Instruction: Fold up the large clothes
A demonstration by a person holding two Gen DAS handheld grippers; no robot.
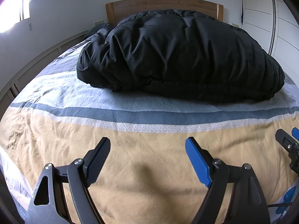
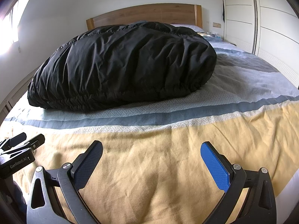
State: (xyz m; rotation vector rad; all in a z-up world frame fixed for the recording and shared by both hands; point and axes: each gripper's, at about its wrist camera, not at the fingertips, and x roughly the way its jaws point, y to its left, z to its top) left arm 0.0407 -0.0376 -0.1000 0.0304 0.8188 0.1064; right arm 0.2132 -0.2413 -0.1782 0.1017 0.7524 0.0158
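Observation:
A big black puffy jacket point(image 1: 179, 56) lies in a rumpled heap on the far half of the bed; it also shows in the right wrist view point(image 2: 127, 65), its gathered hem facing me. My left gripper point(image 1: 147, 145) is open and empty, held over the tan part of the bedspread, well short of the jacket. My right gripper point(image 2: 151, 149) is open and empty too, beside it to the right. Each gripper shows at the edge of the other's view: the right gripper point(image 1: 288, 140), the left gripper point(image 2: 24, 140).
The bed has a bedspread point(image 1: 130, 117) with tan, blue and white patterned bands. A wooden headboard point(image 1: 164, 4) stands behind the jacket. A white wardrobe point(image 2: 261, 18) runs along the right, a window point(image 1: 13, 9) is on the left wall.

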